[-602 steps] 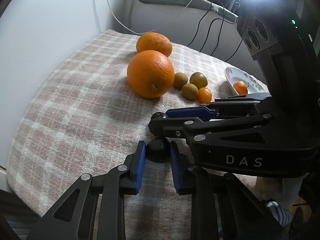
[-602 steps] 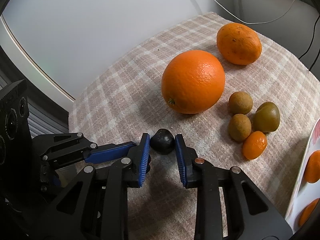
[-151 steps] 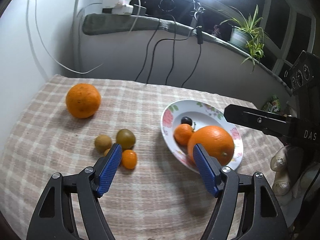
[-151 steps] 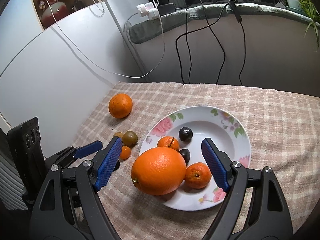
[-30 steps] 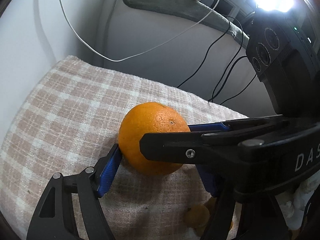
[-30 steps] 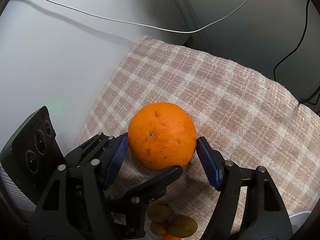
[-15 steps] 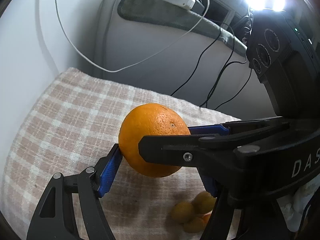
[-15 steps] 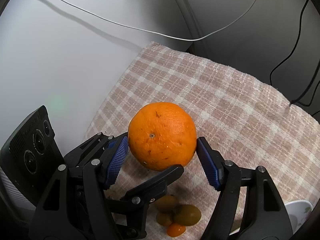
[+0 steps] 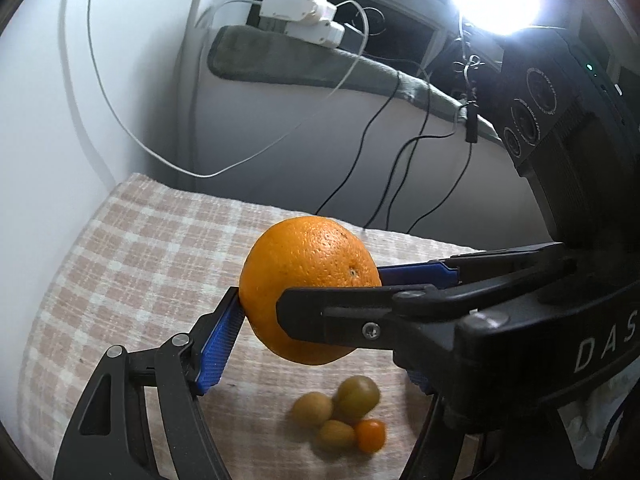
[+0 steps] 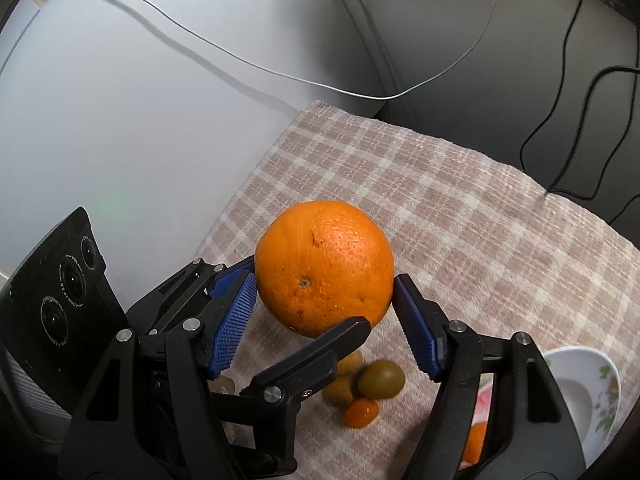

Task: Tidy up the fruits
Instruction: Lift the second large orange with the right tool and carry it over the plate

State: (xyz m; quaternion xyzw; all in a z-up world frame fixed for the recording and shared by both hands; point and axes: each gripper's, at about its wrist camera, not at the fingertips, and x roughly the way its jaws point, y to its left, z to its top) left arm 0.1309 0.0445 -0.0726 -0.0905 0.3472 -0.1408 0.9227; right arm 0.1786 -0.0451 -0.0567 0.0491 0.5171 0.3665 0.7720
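Above the checked tablecloth (image 10: 460,216), one big orange (image 10: 324,268) hangs in the air, and both tools are on it at once. Left gripper (image 9: 320,320): jaws spread wide and clamped on the fruit, a blue pad (image 9: 220,344) pressed to its left flank, the far pad mostly hidden behind the other tool's black finger. Right gripper (image 10: 324,320): jaws also wide and clamped on the same orange, ribbed blue pads against either side of it, the left tool's finger crossing underneath. On the right tool's body, in the left wrist view, white letters read "DAS" before the edge cuts them off; the print around the round lenses is too small to read. Down on the cloth, below the orange, sits a tight cluster of four small fruits (image 10: 360,384): three greenish-brown ones and one little orange one, touching each other. At the right edge, one white flowered plate (image 10: 592,392) peeks in, a bit of orange fruit showing beside its rim. Cables, one white and several black, hang down the wall behind.
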